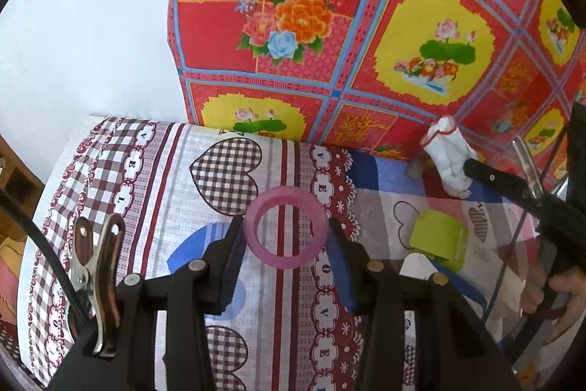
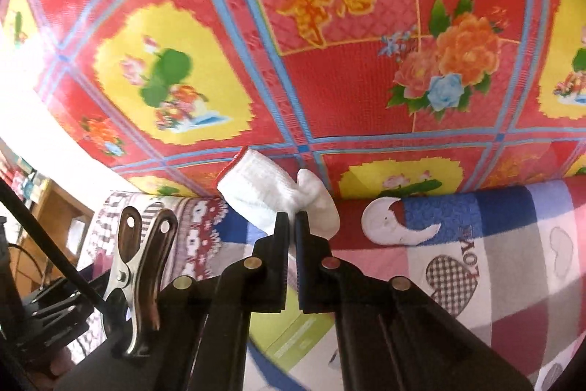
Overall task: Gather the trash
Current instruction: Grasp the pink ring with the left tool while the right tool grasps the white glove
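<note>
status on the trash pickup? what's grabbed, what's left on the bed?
Done: nothing visibly binned; no bin in view. In hand: right gripper has its jaws shut on the white glove, lifted off the bedsheet; left gripper holds the pink tape ring between its jaws. Left: the green packet lies loose on the sheet.

White wall [image 1: 84, 35] behind a bed (patchwork sheet [image 1: 175, 171], red floral quilt [image 1: 329, 24])

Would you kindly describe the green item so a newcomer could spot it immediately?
Start at the patterned bedsheet below the red floral cloth. Right of the pink ring lies the lime-green packet, the only green, boxy thing there.
</note>
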Demonstrator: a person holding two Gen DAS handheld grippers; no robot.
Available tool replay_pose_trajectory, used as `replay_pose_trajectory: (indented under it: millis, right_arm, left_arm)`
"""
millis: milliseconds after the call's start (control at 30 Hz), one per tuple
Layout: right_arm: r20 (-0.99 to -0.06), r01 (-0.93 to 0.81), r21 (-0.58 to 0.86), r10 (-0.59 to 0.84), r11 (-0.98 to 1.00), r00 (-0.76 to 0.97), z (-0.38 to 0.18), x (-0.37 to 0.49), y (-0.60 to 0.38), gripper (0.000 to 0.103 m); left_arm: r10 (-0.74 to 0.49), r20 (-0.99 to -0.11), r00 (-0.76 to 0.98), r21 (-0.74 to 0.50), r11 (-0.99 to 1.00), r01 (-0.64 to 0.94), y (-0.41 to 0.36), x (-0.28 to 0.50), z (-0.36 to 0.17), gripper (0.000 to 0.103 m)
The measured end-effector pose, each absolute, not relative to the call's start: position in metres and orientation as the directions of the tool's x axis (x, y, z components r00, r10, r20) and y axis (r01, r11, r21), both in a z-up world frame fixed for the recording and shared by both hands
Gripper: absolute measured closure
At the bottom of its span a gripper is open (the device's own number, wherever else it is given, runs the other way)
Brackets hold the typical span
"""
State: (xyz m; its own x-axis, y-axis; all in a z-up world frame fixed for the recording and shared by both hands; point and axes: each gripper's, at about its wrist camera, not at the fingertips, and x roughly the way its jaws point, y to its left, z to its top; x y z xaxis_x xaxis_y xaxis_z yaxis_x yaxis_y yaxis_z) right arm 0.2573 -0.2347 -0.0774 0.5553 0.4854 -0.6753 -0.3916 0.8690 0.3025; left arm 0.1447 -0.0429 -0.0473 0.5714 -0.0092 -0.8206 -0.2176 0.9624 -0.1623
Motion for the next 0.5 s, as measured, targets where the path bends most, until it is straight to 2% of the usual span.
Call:
replay_pose_trajectory:
  millis: [500]
  right_arm:
    - [-0.631, -0.409, 0.359, 0.541, 0.839, 0.556, -0.055, 0.172, -0.243, 0.099]
  left_arm:
    - [-0.046, -0.805, 0.592, -0.165, 0.975, -0.149, -0.036, 0.120, -0.028, 0.057]
